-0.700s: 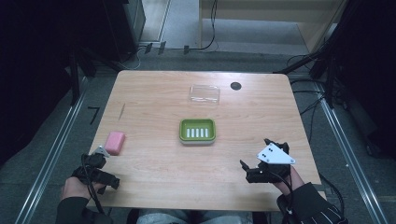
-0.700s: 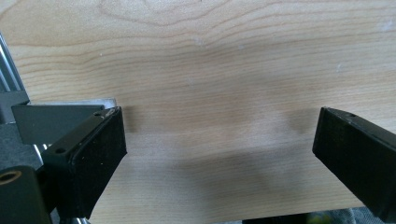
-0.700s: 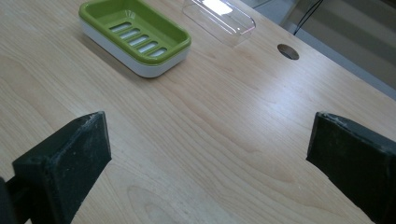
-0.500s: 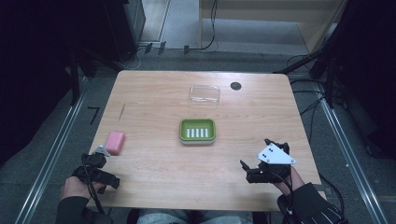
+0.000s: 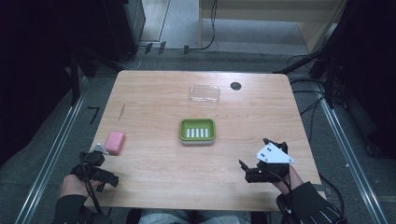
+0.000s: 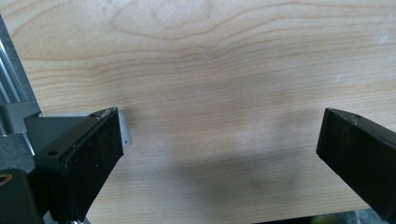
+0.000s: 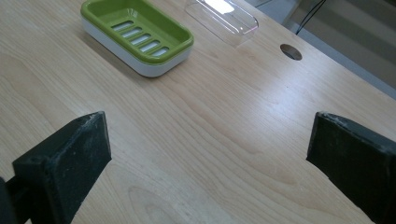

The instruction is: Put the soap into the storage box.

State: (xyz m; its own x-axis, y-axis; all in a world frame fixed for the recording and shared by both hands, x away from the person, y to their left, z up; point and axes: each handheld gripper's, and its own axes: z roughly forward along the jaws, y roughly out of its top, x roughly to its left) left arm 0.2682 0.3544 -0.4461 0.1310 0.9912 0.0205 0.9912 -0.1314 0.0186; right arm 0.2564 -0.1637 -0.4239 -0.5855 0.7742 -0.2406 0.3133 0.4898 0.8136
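At far left of the high view, near the front left corner of the wooden surface (image 5: 159,158): left tool (image 5: 109,179), held in a gloved hand, jaws spread wide with nothing between them. In the left gripper view the same two black jaws well apart, bare wood grain between, the surface edge and a metal rail at the left of that view.

Just beyond and a little right of it: pink soap (image 5: 115,142), lying flat on the surface, near the left tool but apart from it, touched by neither tool.

Toward the middle: green dish (image 5: 198,131), slotted floor with five white slots, resting on a white base, nothing inside. In the right gripper view the dish (image 7: 140,35) at upper left, well ahead of the jaws.

Behind the dish, farther from the person: clear lid (image 5: 204,94), lying flat, apart from the dish. Right of it, a small dark hole (image 5: 236,86) in the surface.

At right, near the front edge: right tool (image 5: 246,173), grey three-cornered plate on top, gloved hand behind, jaws released and wide, only bare wood between them in the right gripper view.

No brand, label or legible writing on any of these.
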